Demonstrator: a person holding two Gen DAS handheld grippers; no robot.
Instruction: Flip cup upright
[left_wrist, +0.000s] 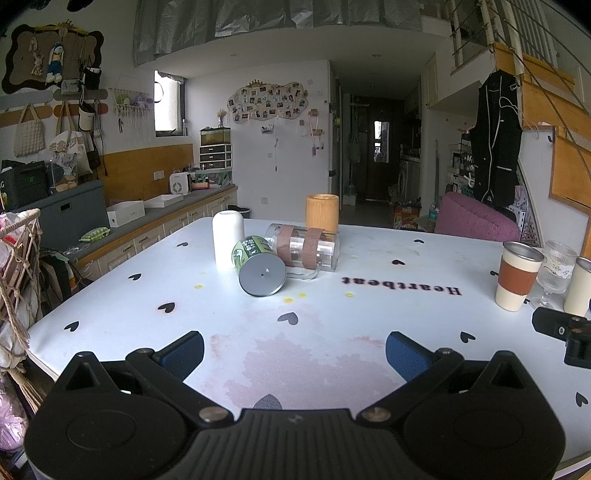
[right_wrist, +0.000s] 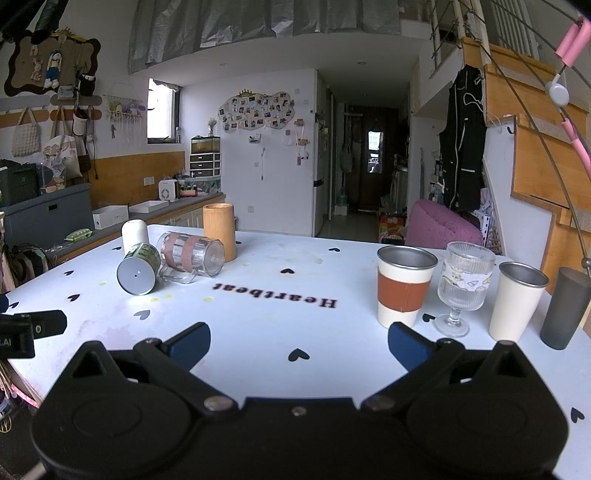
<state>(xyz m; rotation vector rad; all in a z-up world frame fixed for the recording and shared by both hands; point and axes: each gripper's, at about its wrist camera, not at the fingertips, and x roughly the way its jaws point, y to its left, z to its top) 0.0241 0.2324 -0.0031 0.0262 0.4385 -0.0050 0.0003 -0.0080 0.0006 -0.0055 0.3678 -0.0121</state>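
Two cups lie on their sides far left on the table (left_wrist: 110, 314): green cup (left_wrist: 258, 267), grey base toward camera, touching clear mug (left_wrist: 306, 251), long axis left-right. White cup (left_wrist: 228, 240), wooden cup (left_wrist: 322, 212) behind. Upright cups (right_wrist: 404, 288) right. Left gripper (left_wrist: 294, 352), right gripper (right_wrist: 299, 345): jaws wide, holding nothing.

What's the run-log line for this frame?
left hand-held gripper: open, empty | right hand-held gripper: open, empty | green-labelled metal cup: on side | clear plastic mug: on side
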